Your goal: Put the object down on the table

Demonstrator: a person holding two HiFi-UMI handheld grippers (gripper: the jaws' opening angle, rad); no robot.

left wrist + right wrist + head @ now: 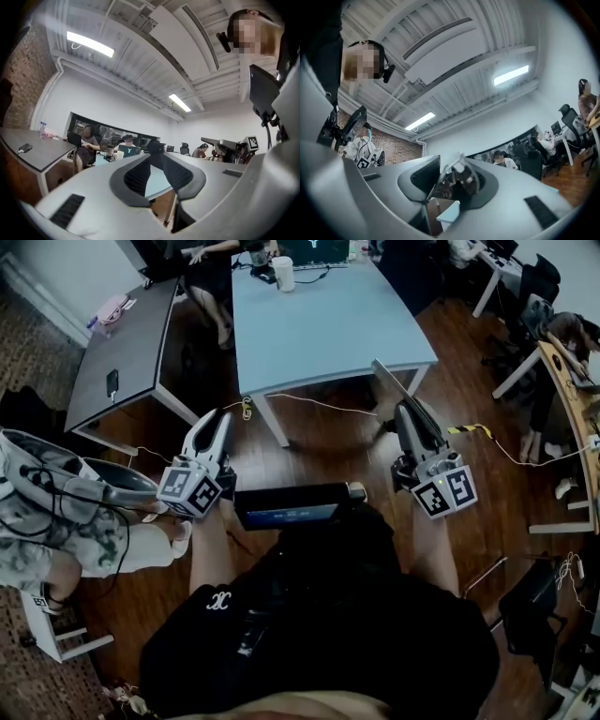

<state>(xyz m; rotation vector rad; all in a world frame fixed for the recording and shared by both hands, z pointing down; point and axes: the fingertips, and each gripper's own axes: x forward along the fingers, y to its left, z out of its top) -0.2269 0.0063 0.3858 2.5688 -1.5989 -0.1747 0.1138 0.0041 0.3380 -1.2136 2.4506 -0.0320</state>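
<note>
My right gripper is held above the wooden floor, just short of the near right corner of the light blue table. It is shut on a thin, flat, see-through object that sticks out past the fingertips toward the table. In the right gripper view the clear object sits crinkled between the two dark pads, with the table corner below it. My left gripper hovers over the floor near the table's left leg. Its fingertips meet and hold nothing.
A white cup and a laptop stand at the blue table's far end. A dark table with a phone is at the left. A seated person is close on my left. Cables run across the floor.
</note>
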